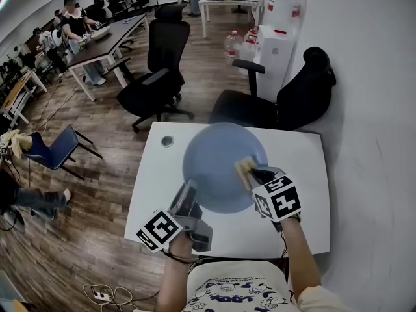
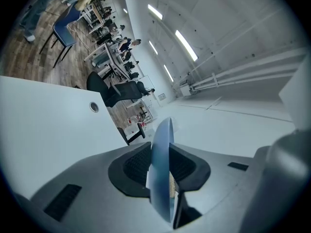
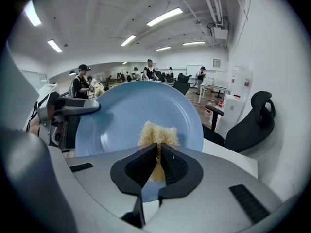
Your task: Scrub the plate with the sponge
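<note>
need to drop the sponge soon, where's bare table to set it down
Bare table right of the plate, out to its right edge; a smaller strip on the left by the cable hole. Crowded mid-table and near edge: plate, sponge, left gripper, right gripper.

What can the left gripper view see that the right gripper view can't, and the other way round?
Only the left gripper view: the plate edge-on between its jaws, and the round hole in the table. Only the right gripper view: the plate's blue face, the sponge pinched in the right gripper, and the left gripper on the rim. Both: the plate and people at distant desks.
</note>
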Demonstrator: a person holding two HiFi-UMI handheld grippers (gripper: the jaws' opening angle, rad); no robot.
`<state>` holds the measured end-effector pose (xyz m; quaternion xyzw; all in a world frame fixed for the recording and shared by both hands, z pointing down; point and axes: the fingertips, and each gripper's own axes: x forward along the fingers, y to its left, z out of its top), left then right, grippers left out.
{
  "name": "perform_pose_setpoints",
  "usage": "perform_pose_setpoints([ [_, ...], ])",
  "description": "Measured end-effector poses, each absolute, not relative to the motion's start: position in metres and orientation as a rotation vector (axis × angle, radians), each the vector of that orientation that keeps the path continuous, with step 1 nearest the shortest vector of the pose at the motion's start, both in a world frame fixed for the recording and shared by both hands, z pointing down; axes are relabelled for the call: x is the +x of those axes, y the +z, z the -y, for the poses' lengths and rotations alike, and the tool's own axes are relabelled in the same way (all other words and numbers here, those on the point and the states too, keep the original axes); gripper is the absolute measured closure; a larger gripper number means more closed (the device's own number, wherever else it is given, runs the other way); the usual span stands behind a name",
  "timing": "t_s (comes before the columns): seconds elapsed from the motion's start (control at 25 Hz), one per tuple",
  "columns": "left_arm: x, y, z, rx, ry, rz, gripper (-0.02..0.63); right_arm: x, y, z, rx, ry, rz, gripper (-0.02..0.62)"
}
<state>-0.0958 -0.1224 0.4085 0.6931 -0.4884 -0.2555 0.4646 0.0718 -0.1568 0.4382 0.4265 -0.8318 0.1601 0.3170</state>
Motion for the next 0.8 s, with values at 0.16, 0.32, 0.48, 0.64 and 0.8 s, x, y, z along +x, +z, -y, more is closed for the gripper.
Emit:
perform_pose_setpoints([
  [0.16, -0.096, 0.409, 0.122, 1.706, -0.628, 1.19, 0.518, 0.075, 0.437, 0.163, 1.148, 0.415, 2.178, 0.557],
  [0.32, -0.097, 0.409, 0.121, 1.709, -0.628, 1.184, 0.518, 0.076, 0.434, 0.166, 1.169, 0.415, 2.171, 0.557],
  [0.48, -0.097, 0.408, 0.12, 1.714, -0.627, 1.18, 0.518, 0.077, 0.433, 0.169, 1.189, 0.417, 2.162, 0.557],
  [0.64, -0.097, 0.409, 0.119, 1.712, -0.627, 1.17, 0.518, 0.078, 0.431, 0.172, 1.203, 0.416, 2.156, 0.557],
  [0.8, -0.096, 0.409, 0.118, 1.714, -0.621, 1.162, 0.518, 0.081, 0.429, 0.175, 1.223, 0.416, 2.151, 0.557],
])
